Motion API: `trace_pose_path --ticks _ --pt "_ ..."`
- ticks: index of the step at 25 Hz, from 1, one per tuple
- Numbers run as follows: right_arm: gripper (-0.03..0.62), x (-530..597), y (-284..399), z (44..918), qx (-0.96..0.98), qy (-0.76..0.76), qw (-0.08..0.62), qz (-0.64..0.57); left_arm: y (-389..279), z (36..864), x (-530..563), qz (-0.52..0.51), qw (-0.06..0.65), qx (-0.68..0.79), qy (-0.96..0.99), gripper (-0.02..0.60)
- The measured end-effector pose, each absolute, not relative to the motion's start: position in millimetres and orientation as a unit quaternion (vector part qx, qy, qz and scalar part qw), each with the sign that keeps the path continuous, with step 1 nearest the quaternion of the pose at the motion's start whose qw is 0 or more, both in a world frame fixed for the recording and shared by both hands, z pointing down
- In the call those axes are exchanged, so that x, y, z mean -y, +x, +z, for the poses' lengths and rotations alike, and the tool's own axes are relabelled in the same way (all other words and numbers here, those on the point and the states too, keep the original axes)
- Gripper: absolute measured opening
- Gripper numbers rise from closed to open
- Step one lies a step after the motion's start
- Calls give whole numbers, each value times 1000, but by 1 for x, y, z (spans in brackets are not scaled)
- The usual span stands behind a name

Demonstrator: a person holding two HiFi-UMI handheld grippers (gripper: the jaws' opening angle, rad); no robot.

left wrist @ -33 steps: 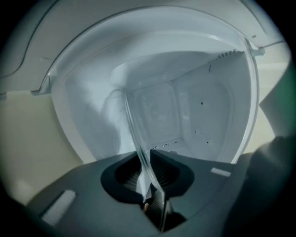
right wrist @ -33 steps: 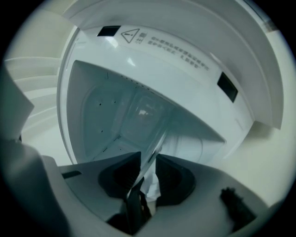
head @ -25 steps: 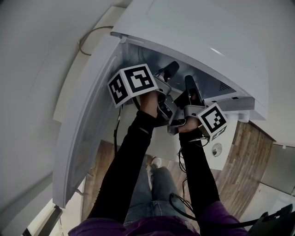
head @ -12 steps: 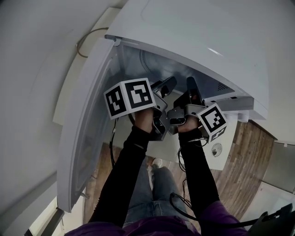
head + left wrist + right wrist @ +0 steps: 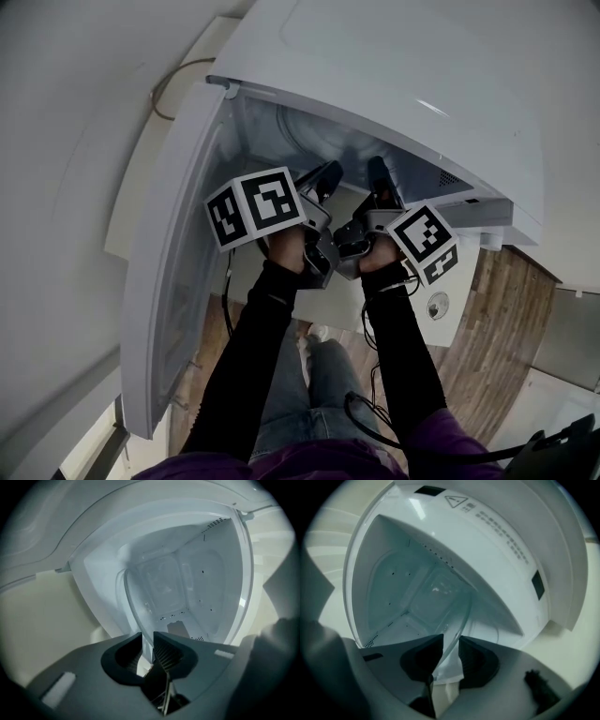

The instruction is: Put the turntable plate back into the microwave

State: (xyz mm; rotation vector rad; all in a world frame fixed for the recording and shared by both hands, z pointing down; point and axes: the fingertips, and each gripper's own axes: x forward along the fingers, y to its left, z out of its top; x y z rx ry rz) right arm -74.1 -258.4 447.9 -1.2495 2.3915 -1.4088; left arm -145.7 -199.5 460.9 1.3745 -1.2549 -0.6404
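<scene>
- At the microwave (image 5: 403, 84) mouth, the left gripper (image 5: 148, 641) had just been closing its jaws, which pinched the turntable plate (image 5: 133, 606) by its rim.
- Right gripper (image 5: 449, 651) jaws had just eased wider, yet gripped the same plate's edge.
- Plate hung between both, reaching into the open cavity.

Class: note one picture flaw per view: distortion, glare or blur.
Head view: fisheye curves the microwave, glare streak on its top. Left gripper view: dark vignette corners. Right gripper view: clear turntable plate shows only as a faint rim.
</scene>
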Motion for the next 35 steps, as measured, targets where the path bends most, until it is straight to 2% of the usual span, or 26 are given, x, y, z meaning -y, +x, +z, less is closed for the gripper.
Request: trace_pose_path --ticks 13,23,27,35 --pt "140 257 -81 459 -809 -420 -85 -403 -152 468 203 -309 542 558 547 67" --pt "161 250 -82 459 -817 -406 -111 -395 -153 468 204 -325 534 569 534 64" --pt "188 242 -84 459 -825 -401 -130 -376 -156 468 203 -329 534 571 530 62" --pt "193 237 -86 458 -830 -392 -134 -374 -159 468 202 -352 525 581 513 58"
